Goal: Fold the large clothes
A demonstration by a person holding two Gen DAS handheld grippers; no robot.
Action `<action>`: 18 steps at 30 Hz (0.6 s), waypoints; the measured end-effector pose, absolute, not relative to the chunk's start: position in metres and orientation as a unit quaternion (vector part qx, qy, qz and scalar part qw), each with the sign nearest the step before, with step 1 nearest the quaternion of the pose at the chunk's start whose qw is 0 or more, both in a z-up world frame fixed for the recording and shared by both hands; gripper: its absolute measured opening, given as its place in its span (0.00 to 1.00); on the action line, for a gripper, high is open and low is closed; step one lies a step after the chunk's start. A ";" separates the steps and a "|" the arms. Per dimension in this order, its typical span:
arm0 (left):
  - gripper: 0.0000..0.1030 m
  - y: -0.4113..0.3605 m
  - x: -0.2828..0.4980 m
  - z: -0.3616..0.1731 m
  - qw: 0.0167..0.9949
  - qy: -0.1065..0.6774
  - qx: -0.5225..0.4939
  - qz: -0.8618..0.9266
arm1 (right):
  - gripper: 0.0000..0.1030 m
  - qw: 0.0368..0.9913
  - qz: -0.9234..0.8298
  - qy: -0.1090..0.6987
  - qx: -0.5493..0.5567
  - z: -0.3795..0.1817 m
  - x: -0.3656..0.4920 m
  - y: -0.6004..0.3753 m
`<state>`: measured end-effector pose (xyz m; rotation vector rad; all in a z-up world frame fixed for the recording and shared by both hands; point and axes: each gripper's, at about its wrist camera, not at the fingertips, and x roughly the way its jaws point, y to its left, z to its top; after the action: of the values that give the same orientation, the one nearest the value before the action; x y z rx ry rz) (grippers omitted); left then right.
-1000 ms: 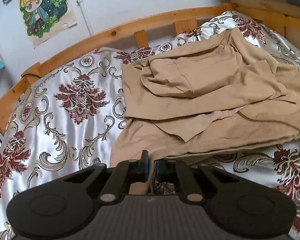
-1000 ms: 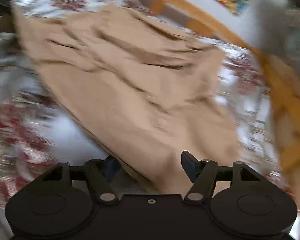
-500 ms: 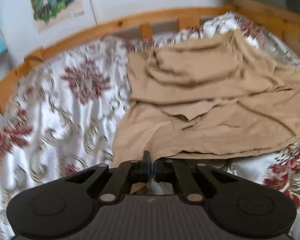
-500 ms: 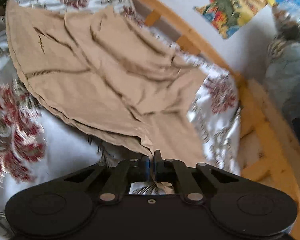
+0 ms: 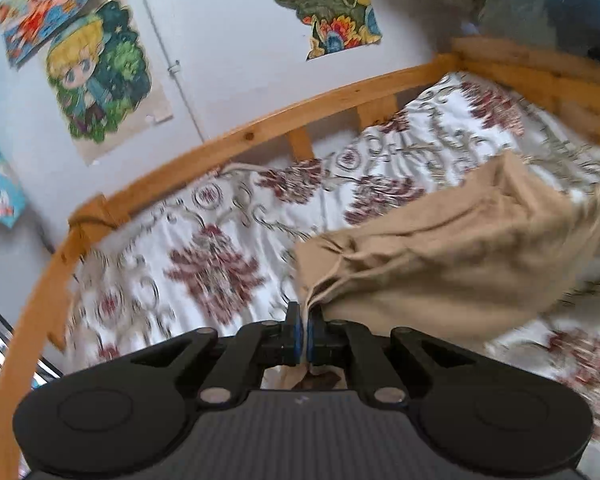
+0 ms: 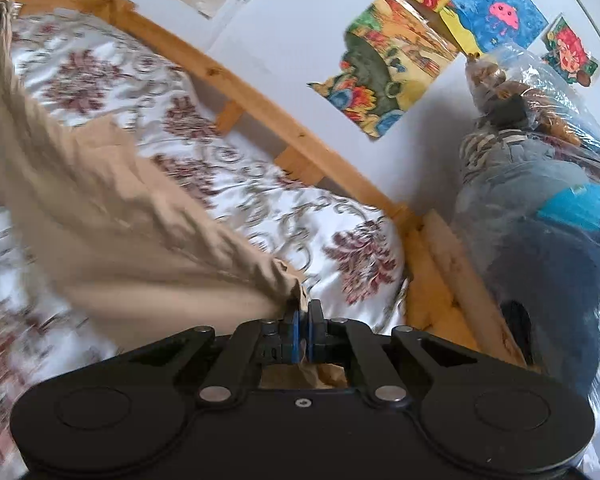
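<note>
A large tan garment (image 5: 452,256) hangs lifted above the bed, stretched between my two grippers. My left gripper (image 5: 305,332) is shut on one bunched corner of it. The cloth runs from there up to the right edge of the left wrist view. My right gripper (image 6: 303,334) is shut on another corner of the tan garment (image 6: 112,216). In the right wrist view the cloth runs up to the left edge. Its lower part sags toward the floral bedsheet (image 5: 204,264).
The bed has a wooden rail (image 5: 260,124) along the wall and another wooden rail (image 6: 260,100) in the right wrist view. Posters (image 5: 100,76) hang on the white wall. A plastic-wrapped bundle of clothes (image 6: 540,184) stands past the bed's right end.
Both grippers have risen and tilted up, lifting the garment off the bed. The right gripper, open one second ago, has shut on a corner.
</note>
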<state>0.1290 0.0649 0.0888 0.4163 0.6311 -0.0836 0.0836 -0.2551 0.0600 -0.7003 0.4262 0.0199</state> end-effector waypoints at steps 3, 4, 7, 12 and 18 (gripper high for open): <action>0.03 0.057 0.189 0.078 0.919 0.319 0.232 -0.018 | 0.03 0.913 -0.016 0.229 -0.338 0.048 0.147 -0.261; 0.03 0.053 0.208 0.072 0.915 0.323 0.242 -0.010 | 0.03 0.908 -0.023 0.236 -0.345 0.039 0.169 -0.259; 0.03 0.047 0.265 0.045 0.900 0.350 0.261 0.011 | 0.06 0.896 -0.034 0.241 -0.371 0.015 0.223 -0.252; 0.03 0.060 0.327 -0.012 0.881 0.420 0.218 0.003 | 0.30 0.903 -0.038 0.249 -0.348 -0.016 0.267 -0.253; 0.43 0.090 0.336 -0.029 0.898 0.427 0.104 -0.010 | 0.79 0.952 -0.042 0.204 -0.223 -0.013 0.231 -0.289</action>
<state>0.3362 0.0900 -0.0292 0.2160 0.8841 -0.0202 0.2314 -0.2888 -0.0127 -0.4529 0.4141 -0.0847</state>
